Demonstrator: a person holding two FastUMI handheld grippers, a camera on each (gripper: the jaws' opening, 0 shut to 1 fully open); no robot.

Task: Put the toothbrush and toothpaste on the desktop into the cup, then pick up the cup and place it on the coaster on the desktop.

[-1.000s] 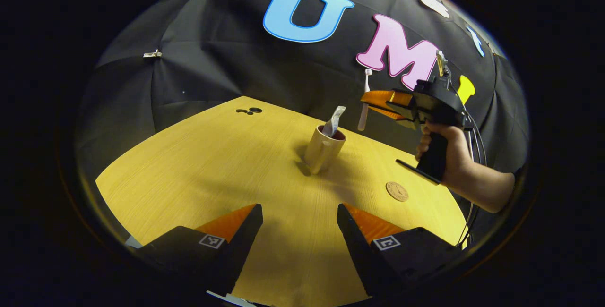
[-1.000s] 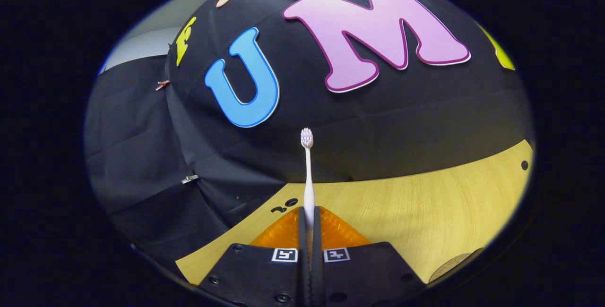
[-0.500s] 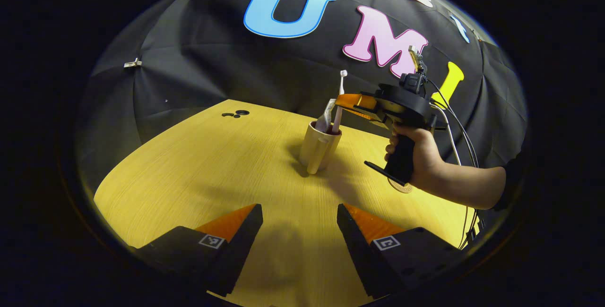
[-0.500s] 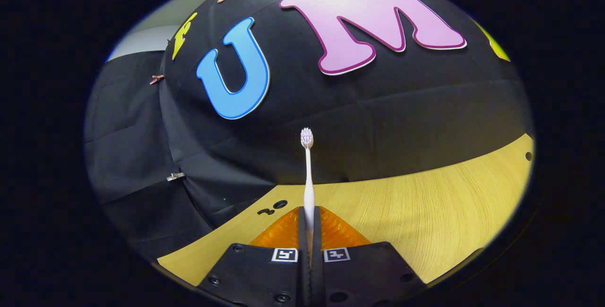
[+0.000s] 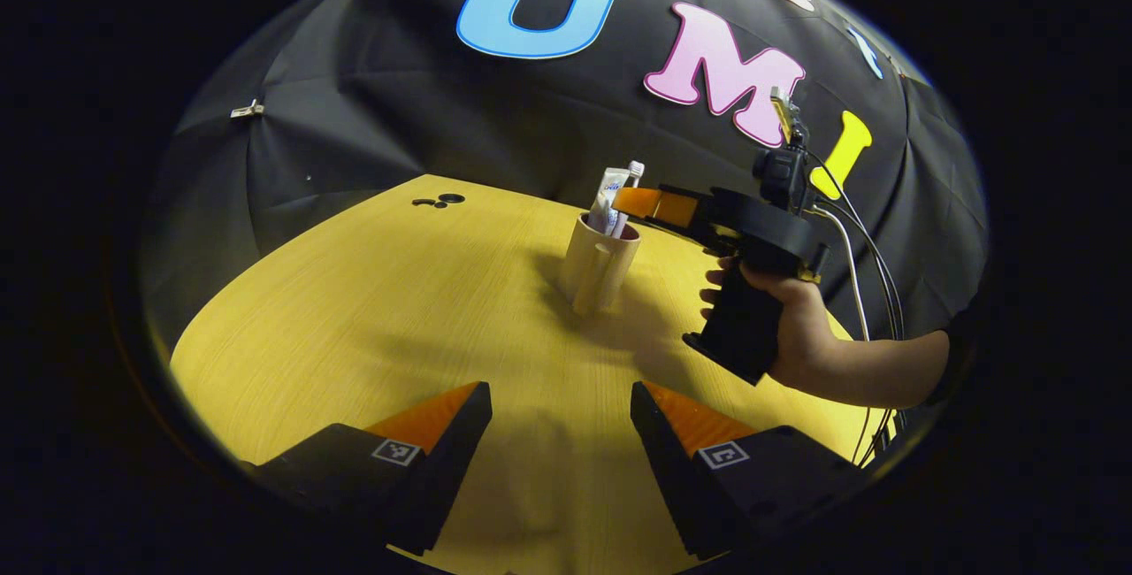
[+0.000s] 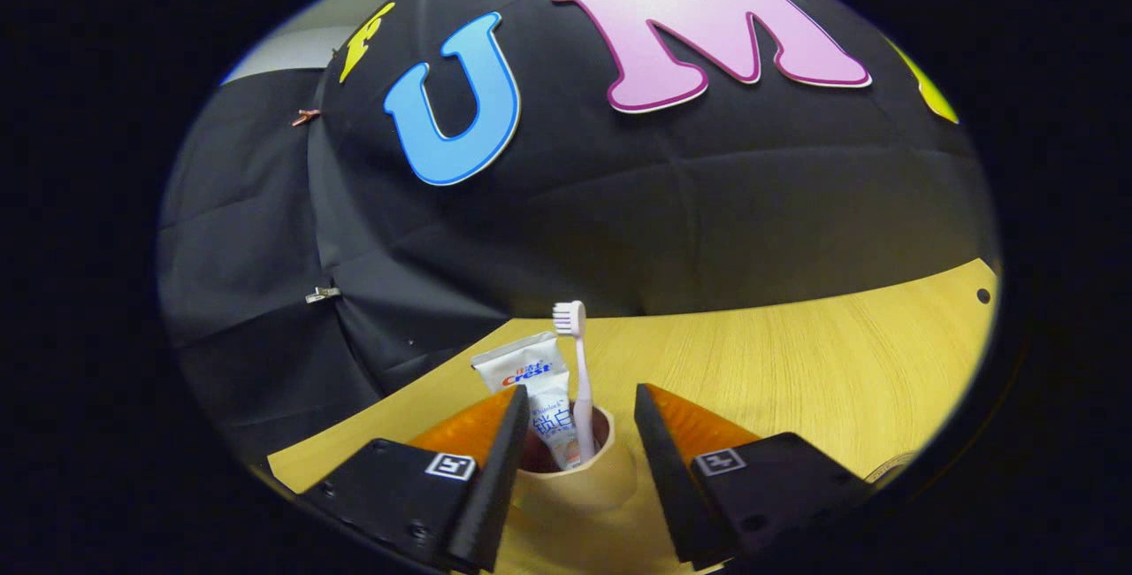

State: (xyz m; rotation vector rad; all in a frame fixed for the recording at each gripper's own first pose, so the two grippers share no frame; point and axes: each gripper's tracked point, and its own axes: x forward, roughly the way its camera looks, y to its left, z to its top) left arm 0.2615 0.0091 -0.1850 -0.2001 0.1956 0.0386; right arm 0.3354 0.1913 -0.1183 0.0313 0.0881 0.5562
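One cup (image 5: 599,264) is standing upright on the yellow wooden table (image 5: 398,310), handle turned toward the left gripper view. One toothbrush (image 6: 577,371) and one toothpaste tube (image 6: 539,394) are standing inside it, side by side, bristles and flat tube end sticking up above the rim; their lower parts are hidden within the cup. In the right gripper view only the cup's rim and upper wall (image 6: 575,486) are showing, the rest being cut off at the bottom edge.

The right gripper (image 6: 575,433) is hanging over the cup with its fingers spread, one on each side of the toothbrush and tube, touching neither. In the left gripper view the same tool (image 5: 659,205) is reaching in from the right, held by one hand (image 5: 800,327) with two cables trailing behind it.

The left gripper (image 5: 562,425) is hovering low over the near table, fingers spread apart and holding nothing.

A sliver of one round coaster (image 6: 889,469) is peeking out at the right edge of the right gripper view, too cut off to make out. Small dark holes (image 5: 439,200) are sitting at the table's far corner.
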